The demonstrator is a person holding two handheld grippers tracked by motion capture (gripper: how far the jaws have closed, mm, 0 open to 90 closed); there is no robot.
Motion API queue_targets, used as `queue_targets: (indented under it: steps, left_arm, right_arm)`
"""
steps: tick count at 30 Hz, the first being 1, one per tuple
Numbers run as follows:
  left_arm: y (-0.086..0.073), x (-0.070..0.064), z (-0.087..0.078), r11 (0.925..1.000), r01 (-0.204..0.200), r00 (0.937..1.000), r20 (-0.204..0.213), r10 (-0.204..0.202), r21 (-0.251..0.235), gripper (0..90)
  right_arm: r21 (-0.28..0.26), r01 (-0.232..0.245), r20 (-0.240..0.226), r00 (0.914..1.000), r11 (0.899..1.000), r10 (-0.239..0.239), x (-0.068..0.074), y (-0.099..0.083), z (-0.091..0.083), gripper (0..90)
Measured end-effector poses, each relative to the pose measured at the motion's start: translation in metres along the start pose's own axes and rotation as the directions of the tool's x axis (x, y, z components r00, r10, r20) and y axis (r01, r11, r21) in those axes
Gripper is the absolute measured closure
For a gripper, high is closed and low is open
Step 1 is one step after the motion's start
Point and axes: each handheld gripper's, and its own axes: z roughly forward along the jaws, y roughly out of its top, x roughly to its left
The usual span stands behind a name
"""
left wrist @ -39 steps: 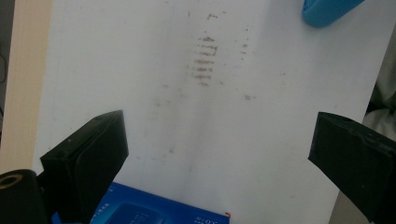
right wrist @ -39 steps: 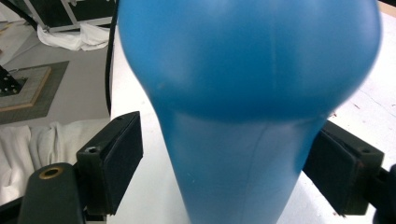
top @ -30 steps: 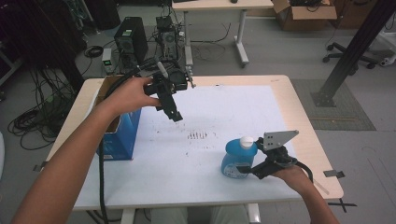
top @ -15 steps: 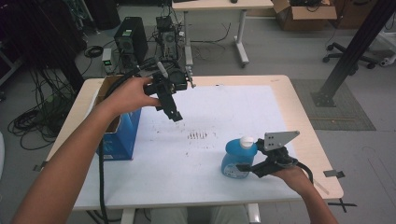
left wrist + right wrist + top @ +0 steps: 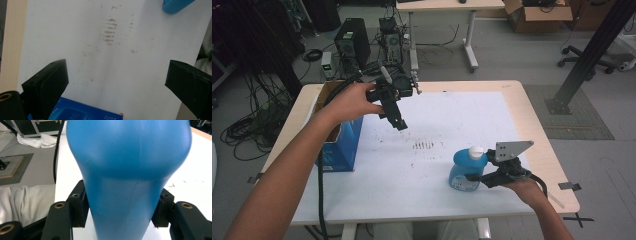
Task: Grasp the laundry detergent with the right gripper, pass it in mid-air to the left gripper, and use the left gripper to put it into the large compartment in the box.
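Observation:
A blue bottle (image 5: 464,169) with a white cap (image 5: 475,151) stands upright on the white sheet near the table's front right. My right gripper (image 5: 473,178) is shut on its lower body from the right. In the right gripper view the bottle (image 5: 127,170) sits between my right gripper's (image 5: 121,207) two jaws. My left gripper (image 5: 401,124) hangs open above the sheet's left middle, tilted down. In the left gripper view my left gripper (image 5: 117,85) has its jaws wide apart with nothing between them, above the sheet.
A blue box (image 5: 339,145) stands at the table's left edge and shows under my left gripper as the box (image 5: 85,113). Brown smudges (image 5: 423,145) mark the white sheet (image 5: 452,115) at mid-table. Computers and cables lie on the floor beyond the table.

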Motion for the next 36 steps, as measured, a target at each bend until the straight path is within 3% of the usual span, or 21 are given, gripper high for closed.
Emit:
queue_targets:
  steps: [8,12,21,24,36]
  left_arm:
    - [-0.001,-0.001,-0.002,1.0000,-0.001,1.0000,-0.003,0.001,0.000,4.9]
    - [-0.001,-0.003,-0.004,1.0000,0.001,1.0000,-0.007,-0.001,-0.008,5.0]
    - [0.000,-0.012,-0.012,0.9997,-0.002,1.0000,-0.006,0.002,-0.026,5.1]
    - [0.003,-0.018,-0.018,0.9993,-0.016,0.9998,-0.009,0.016,-0.033,5.1]
    - [0.009,-0.036,-0.031,0.9978,-0.054,0.9986,-0.002,0.054,-0.038,5.1]
  right_arm:
    - [-0.003,0.036,0.020,0.9991,0.999,-0.036,0.006,0.001,-0.001,44.8]
    - [-0.021,0.029,0.013,0.9995,0.999,-0.029,0.007,0.005,-0.005,45.0]
    - [-0.029,0.044,0.001,0.9990,0.999,-0.044,0.011,0.030,-0.016,45.1]
    - [-0.006,0.050,0.000,0.9987,0.999,-0.050,0.010,0.040,-0.019,45.0]
    - [-0.004,0.054,-0.012,0.9985,0.999,-0.054,0.010,0.063,-0.026,45.1]
